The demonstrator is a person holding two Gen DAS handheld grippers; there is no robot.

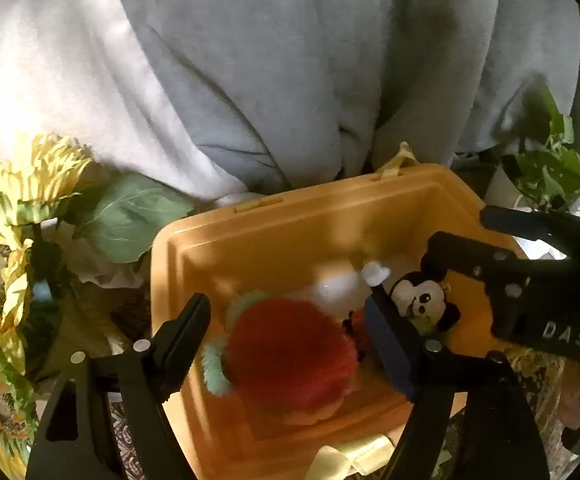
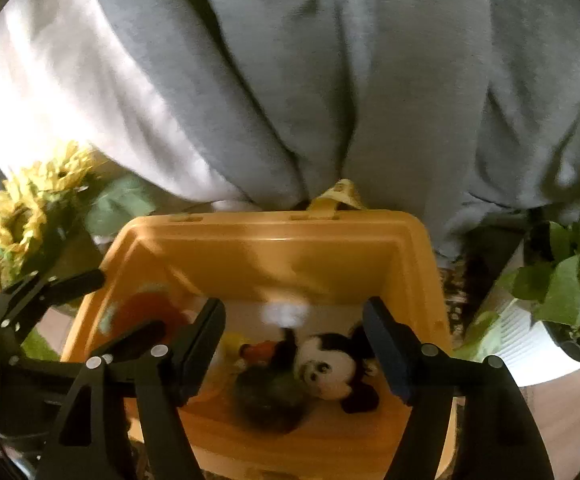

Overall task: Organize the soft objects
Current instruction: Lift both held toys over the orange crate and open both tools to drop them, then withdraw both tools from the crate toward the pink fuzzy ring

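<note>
1. Mouse plush (image 2: 330, 368) lies on its side on the floor of the orange bin (image 1: 250, 216), toward the right wall; a dark green fuzzy ball (image 2: 270, 400) touches it in the right wrist view.
2. Red fuzzy plush (image 1: 290, 352) with a pale green trim sits left of the mouse in the same bin, blurred; something white (image 1: 330, 288) lies behind both, can't tell what.
3. My left gripper (image 1: 290, 344) is spread wide over the red plush, holding nothing.
4. My right gripper (image 2: 294, 344) is also spread wide above the mouse, empty.
5. Step, my judgement: toys are already in the bin, so this is a release or a regrasp to tidy them.
6. Next move calls for lifting both tools straight up clear of the bin walls without snagging plush fur.
7. Around the bin: sunflowers (image 1: 22, 184) at left, potted green plant (image 2: 570, 280) at right, my grey sweatshirt (image 1: 290, 60) behind.
</note>
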